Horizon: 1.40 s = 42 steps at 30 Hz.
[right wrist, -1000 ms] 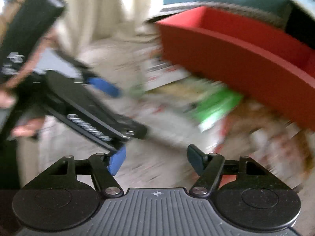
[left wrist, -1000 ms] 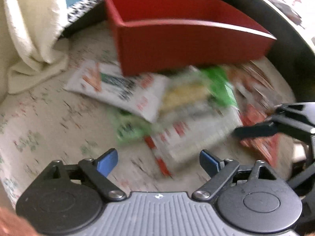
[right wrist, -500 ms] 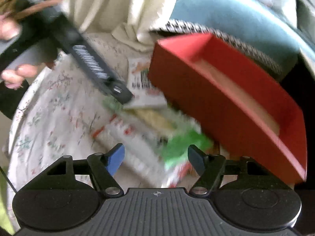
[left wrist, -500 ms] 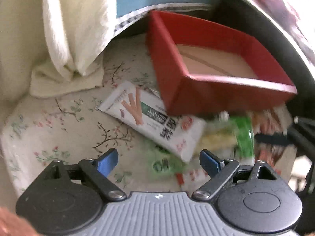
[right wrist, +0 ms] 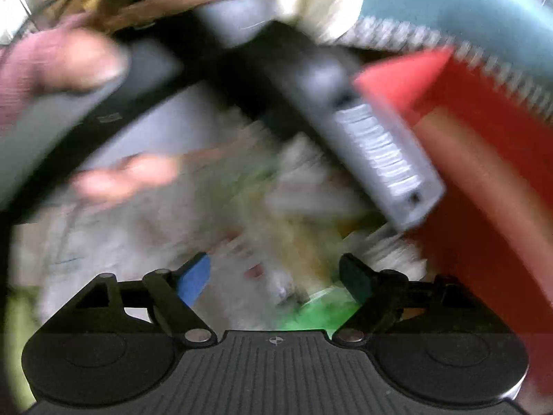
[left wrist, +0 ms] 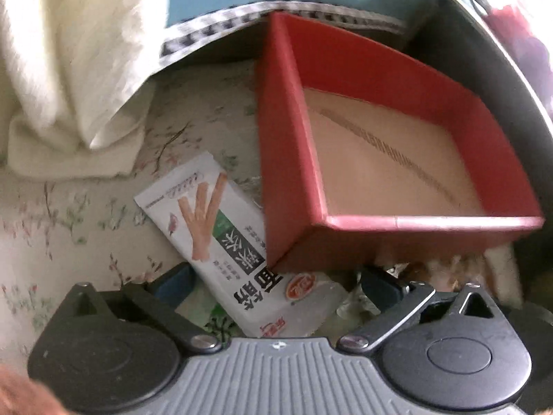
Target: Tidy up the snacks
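Now the left gripper (left wrist: 276, 285), spread and empty, had dropped closer over the white breadstick snack packet (left wrist: 221, 242) lying against the empty red cardboard box (left wrist: 397, 221); the right gripper (right wrist: 274, 276) hovered spread above blurred snacks.

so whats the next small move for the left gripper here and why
Probably ease the left gripper down and shut it on the white breadstick packet. Its jaws stand open with the packet's near end lying between them, and the red box beside it is bare inside, so nothing has been sorted in yet. The right wrist view is too blurred to plan a move for the right gripper.
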{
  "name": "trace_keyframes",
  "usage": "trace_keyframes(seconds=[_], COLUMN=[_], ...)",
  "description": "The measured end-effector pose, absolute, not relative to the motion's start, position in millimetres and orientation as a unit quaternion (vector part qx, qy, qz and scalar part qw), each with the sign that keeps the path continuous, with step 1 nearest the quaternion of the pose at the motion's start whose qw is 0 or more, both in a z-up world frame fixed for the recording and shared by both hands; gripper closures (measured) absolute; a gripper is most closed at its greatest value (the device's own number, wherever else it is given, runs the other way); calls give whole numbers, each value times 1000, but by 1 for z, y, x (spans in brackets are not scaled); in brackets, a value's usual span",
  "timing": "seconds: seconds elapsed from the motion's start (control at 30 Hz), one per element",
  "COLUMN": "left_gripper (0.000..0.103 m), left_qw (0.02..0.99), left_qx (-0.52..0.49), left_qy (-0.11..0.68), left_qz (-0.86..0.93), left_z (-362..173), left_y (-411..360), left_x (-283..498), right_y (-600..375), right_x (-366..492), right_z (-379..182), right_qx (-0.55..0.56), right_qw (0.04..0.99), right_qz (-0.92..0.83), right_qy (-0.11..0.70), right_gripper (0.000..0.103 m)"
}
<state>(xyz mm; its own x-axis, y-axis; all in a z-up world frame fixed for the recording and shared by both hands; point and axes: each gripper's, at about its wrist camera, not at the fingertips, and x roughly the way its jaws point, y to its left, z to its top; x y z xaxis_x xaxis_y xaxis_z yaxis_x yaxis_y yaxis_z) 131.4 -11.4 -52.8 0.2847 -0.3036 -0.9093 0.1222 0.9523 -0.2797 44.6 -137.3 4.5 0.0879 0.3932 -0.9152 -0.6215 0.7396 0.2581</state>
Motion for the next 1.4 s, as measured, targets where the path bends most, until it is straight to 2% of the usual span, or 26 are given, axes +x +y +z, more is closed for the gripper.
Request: trace_keyframes(seconds=[0.07,0.13,0.2,0.43,0.6,0.73,0.83,0.9,0.97,1.0,1.17,1.4], left_gripper=[6,12,23,25,24,24,24,24,24,24,24,24], left_qw=[800,793,771,776,783,775,774,778,778,777,766,726], left_qx=[-52,-46,-58,-36,-116,-139,-140,-142,-150,-154,-154,-169], left_qy=[578,577,587,596,587,594,594,589,586,586,595,636], left_qz=[-155,-189,-241,-203,-171,-164,-169,-170,-169,-170,-189,-201], left_z=[-54,-53,-51,-42,-32,-33,-30,-27,-23,-23,-26,-42], left_y=[-18,-21,-23,1,37,56,61,64,71,73,68,44], left_x=[124,115,100,64,43,27,21,17,12,10,-5,-34], right_y=[-132,-131,-133,-147,-135,-111,-99,-99,-101,-106,-135,-185], right_x=[21,2,-12,-15,-1,-3,2,1,5,6,-8,-28], right_z=[4,8,15,16,9,4,0,6,9,11,17,18], right_qx=[-114,-91,-53,-16,2,-27,-44,-54,-41,-27,7,106], right_qw=[724,718,709,745,766,766,763,752,736,728,736,783], right_qz=[355,366,385,286,230,221,216,221,232,230,201,135], right_qy=[580,585,588,602,600,604,608,618,635,645,646,598], right_gripper=[19,19,20,20,32,18,16,25,59,62,65,65])
